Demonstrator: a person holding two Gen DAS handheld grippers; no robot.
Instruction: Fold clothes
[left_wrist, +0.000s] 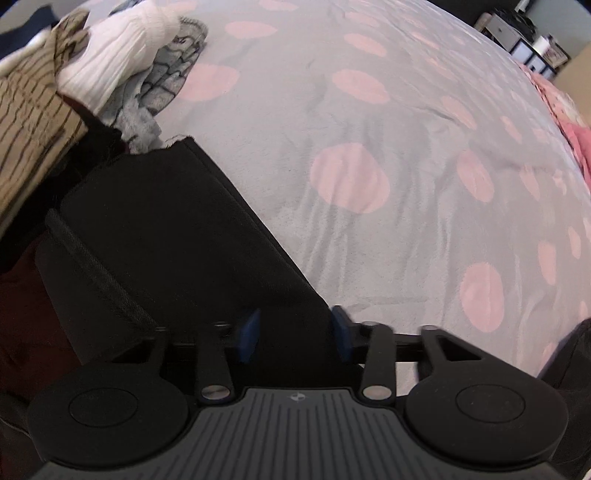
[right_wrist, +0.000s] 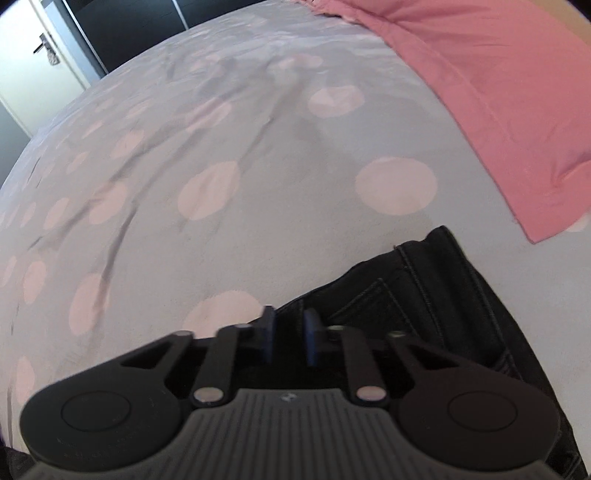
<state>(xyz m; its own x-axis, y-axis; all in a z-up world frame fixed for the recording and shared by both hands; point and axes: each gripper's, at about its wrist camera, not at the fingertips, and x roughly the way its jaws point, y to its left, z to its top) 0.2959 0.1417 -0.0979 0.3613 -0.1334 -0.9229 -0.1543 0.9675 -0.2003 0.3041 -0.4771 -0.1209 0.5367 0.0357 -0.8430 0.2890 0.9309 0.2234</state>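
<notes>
We log black jeans (right_wrist: 424, 295) lying on the spotted bedcover (left_wrist: 369, 129), near edge of the bed, partly folded into a flat slab. In the left wrist view the same jeans (left_wrist: 177, 229) show a thick doubled edge and a hem band running diagonally. A pile of other clothes (left_wrist: 110, 74) sits far left; a pink pillow (right_wrist: 498, 92) lies far right.

Left gripper (left_wrist: 295, 332): pads stand at a narrow gap straddling the near edge of the dark cloth. We cannot tell whether they press on it.

Right gripper (right_wrist: 290, 332): pads sit close together over the waistband corner by the pocket seams. The view is blurred; we judge it closed, and dark cloth appears between the pads, so we take it as gripping the jeans.

Handling, our judgement: denim is heavy for clothing, fairly stiff, not slippery, not fragile. It holds a crease but sags under its weight if lifted from one point. Best holds are the stitched waistband and hem, where layers are thick and seams give purchase. Pinching all stacked layers together matters, or the lower layer stays behind on the soft cover.
</notes>
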